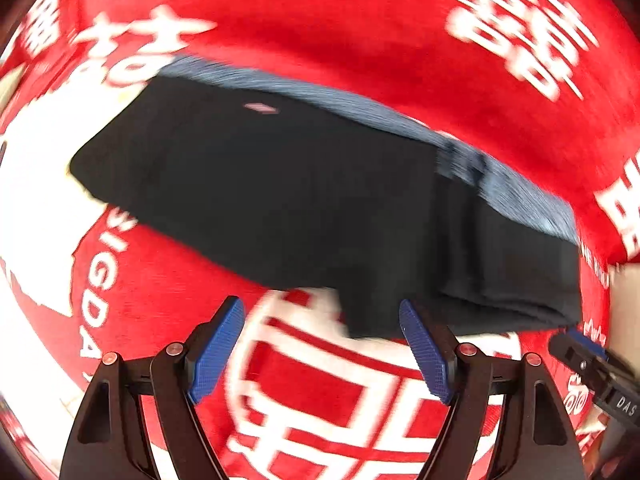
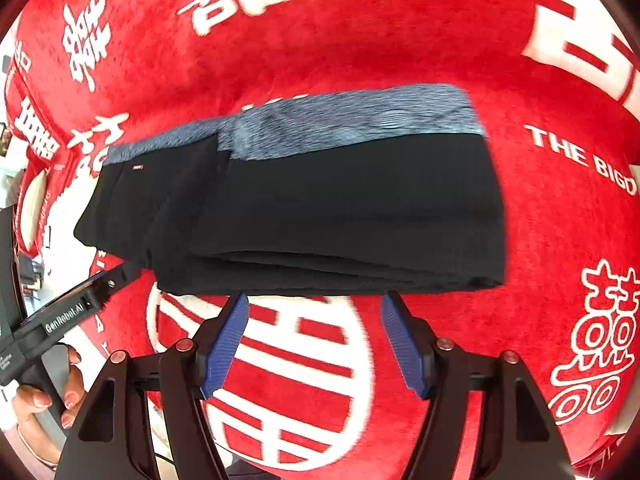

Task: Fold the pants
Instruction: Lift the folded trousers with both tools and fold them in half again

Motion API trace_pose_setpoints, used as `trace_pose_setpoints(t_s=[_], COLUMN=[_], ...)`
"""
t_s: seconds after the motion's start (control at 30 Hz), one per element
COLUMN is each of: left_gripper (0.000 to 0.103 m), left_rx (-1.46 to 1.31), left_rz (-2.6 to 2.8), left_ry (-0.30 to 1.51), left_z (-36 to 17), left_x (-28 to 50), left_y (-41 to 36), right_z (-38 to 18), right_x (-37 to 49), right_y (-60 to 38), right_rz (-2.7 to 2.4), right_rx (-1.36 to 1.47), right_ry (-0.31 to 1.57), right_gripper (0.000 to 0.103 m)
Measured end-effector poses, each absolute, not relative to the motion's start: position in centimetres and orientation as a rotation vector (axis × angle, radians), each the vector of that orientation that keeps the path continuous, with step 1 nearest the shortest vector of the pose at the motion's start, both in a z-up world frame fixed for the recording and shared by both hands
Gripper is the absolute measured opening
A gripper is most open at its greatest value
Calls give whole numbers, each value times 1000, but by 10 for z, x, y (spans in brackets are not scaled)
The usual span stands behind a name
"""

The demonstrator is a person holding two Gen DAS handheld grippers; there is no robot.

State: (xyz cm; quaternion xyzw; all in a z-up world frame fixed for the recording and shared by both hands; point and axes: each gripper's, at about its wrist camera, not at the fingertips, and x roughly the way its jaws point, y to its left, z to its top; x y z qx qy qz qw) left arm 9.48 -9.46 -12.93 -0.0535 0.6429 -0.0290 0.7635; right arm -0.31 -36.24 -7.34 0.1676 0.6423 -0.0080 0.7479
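**Jaws spread, pants folded on red cloth**

Jaws of the left gripper (image 1: 322, 350) stand wide apart, blue pads facing each other, nothing between them but red-and-white print. The near corner of the pants (image 1: 288, 200) lies just beyond the pads, not touching. Jaws of the right gripper (image 2: 316, 344) are likewise spread and empty; the folded edge of the pants sits just past the tips, apart from them.

Pants: black, folded into a compact stacked rectangle, several layers visible along the near edge. Grey-blue waistband (image 2: 352, 120) runs along the far side. Small pale tag near the waistband at one end.

Under everything, a red plush cloth (image 2: 360, 32) with large white characters and lettering covers the surface.

Right wrist view, left edge: the left gripper's black body reaches in toward the pants' corner, held by a hand (image 2: 48, 396). Left view is motion-blurred.
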Motion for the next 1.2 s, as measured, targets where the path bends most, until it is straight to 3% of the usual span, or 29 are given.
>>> trace_pose_setpoints(t_s=[0.3,0.5,1.03,1.2], left_gripper=[80,80,80,80], left_rx=[-322,-522,-897,-829], left_rz=[71,62,-90,-93], left_ry=[1324,1328,1173,1147], left_z=[-137,-170,-196,-188], left_x=[129,137,148,161], left_y=[23,65,90,84], right_z=[-90,-124,-131,-131], right_x=[52,61,67,65], right_y=[-306,-292,-275,-276], right_rz=[-58,-72,-72,-63], right_rx=[237,211,125,126], right_ry=[1378,1448,1465,1460], right_gripper=[73,83,85,85])
